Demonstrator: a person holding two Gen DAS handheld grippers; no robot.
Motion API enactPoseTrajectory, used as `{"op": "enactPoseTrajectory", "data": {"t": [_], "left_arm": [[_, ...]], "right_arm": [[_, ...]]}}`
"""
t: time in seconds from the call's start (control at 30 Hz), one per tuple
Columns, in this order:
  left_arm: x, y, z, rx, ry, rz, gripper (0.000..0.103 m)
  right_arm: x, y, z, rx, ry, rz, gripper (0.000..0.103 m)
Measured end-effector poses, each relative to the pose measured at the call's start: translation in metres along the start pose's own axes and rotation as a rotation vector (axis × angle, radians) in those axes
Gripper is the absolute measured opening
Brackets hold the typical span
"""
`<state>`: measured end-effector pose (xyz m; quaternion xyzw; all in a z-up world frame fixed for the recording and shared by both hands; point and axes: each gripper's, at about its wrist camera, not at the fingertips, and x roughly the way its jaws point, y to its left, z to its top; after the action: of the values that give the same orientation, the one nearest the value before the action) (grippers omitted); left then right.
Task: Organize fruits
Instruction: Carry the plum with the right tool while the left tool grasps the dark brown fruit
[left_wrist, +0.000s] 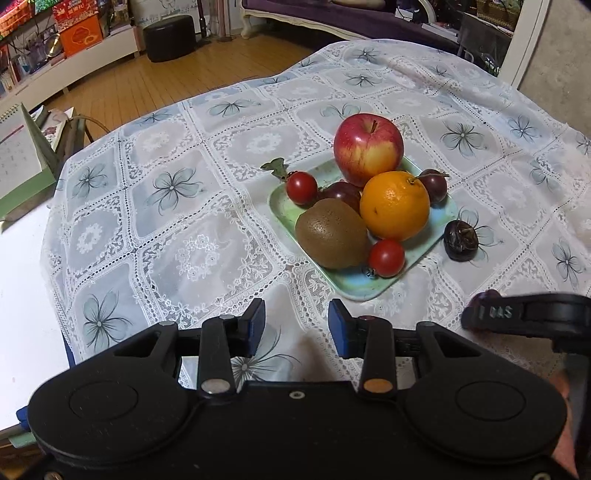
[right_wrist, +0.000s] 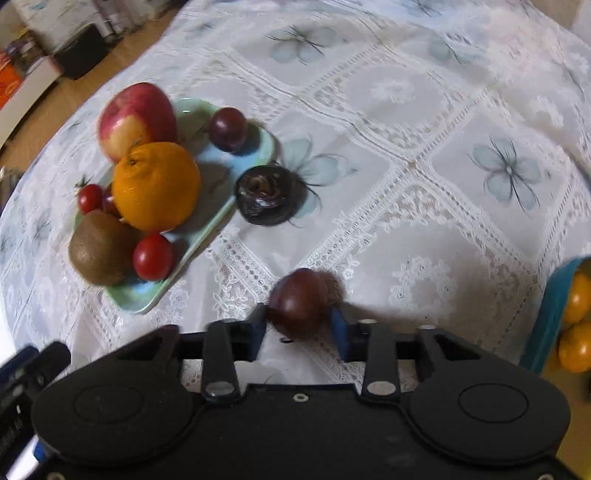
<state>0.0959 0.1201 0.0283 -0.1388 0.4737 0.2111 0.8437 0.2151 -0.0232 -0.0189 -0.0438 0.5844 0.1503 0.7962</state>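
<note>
A pale green plate (left_wrist: 373, 288) (right_wrist: 140, 299) holds an apple (left_wrist: 367, 147) (right_wrist: 138, 118), an orange (left_wrist: 394, 205) (right_wrist: 157, 186), a kiwi (left_wrist: 330, 232) (right_wrist: 99, 249), cherry tomatoes (left_wrist: 386, 257) (right_wrist: 152, 256) and dark plums (left_wrist: 434, 184) (right_wrist: 228, 128). A dark wrinkled fruit (left_wrist: 460, 240) (right_wrist: 267, 199) lies on the cloth beside the plate. My left gripper (left_wrist: 296, 325) is open and empty, short of the plate. My right gripper (right_wrist: 298, 325) is shut on a dark red round fruit (right_wrist: 301, 301) just above the cloth; it also shows in the left wrist view (left_wrist: 524, 317).
A teal container (right_wrist: 554, 314) with oranges (right_wrist: 576, 332) stands at the right edge. The lace tablecloth (left_wrist: 184, 221) covers the table. A calendar (left_wrist: 22, 162) stands at the left, on the bare white tabletop.
</note>
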Motion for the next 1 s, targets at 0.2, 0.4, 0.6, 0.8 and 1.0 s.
{"op": "enactPoseTrajectory", "data": {"t": [0.2, 0.4, 0.6, 0.8, 1.0], "left_arm": [[-0.002, -0.011, -0.004, 0.027, 0.009, -0.021, 0.047], [-0.012, -0.044, -0.011, 0.105, -0.012, -0.019, 0.047], [-0.011, -0.091, 0.0, 0.19, -0.008, -0.051, 0.048], [0.011, -0.133, 0.031, 0.188, 0.013, -0.08, 0.049], [0.036, -0.157, 0.047, 0.161, -0.013, -0.06, 0.049]], "right_arm": [[-0.043, -0.034, -0.021, 0.006, -0.066, -0.005, 0.032], [-0.08, -0.086, -0.05, 0.04, -0.115, -0.044, 0.032], [-0.094, -0.126, -0.078, 0.04, -0.09, -0.113, 0.032], [-0.092, -0.156, -0.096, 0.074, -0.125, -0.052, 0.032], [-0.089, -0.171, -0.098, 0.064, -0.205, -0.106, 0.032]]}}
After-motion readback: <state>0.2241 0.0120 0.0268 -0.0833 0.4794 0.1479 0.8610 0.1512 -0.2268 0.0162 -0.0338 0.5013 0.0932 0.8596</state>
